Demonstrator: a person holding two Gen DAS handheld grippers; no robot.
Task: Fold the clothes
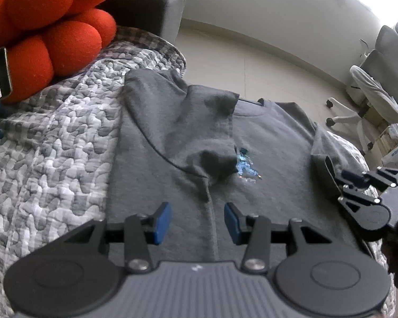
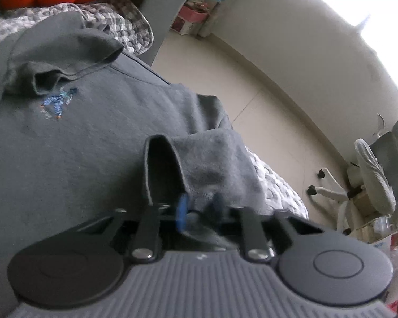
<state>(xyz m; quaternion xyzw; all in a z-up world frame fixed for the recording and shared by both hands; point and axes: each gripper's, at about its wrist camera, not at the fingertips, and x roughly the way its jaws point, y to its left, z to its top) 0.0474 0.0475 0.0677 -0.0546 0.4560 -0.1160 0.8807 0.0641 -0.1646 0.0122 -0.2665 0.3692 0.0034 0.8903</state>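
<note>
- Hovering low over the grey T-shirt [image 1: 172,185], the left gripper [image 1: 197,224] has its 2 blue pads [image 1: 160,222] spread apart with nothing between them.
- At the shirt's right edge, the right gripper [image 2: 197,210] is pinched on the right sleeve [image 2: 212,164], whose cuff stands up in a loop just ahead of the fingers.
- Spread front-up on a grey-and-white quilted cover [image 1: 53,145], the shirt has its left sleeve [image 1: 207,132] folded inward, partly covering a small blue chest print [image 1: 245,165].
- Beyond the collar [image 1: 252,106] the cover ends at pale floor tiles [image 1: 252,61].
- An orange knotted cushion [image 1: 53,21] sits at the far left against a grey sofa arm [image 1: 156,8]; a white swivel chair [image 1: 368,98] stands far right.
</note>
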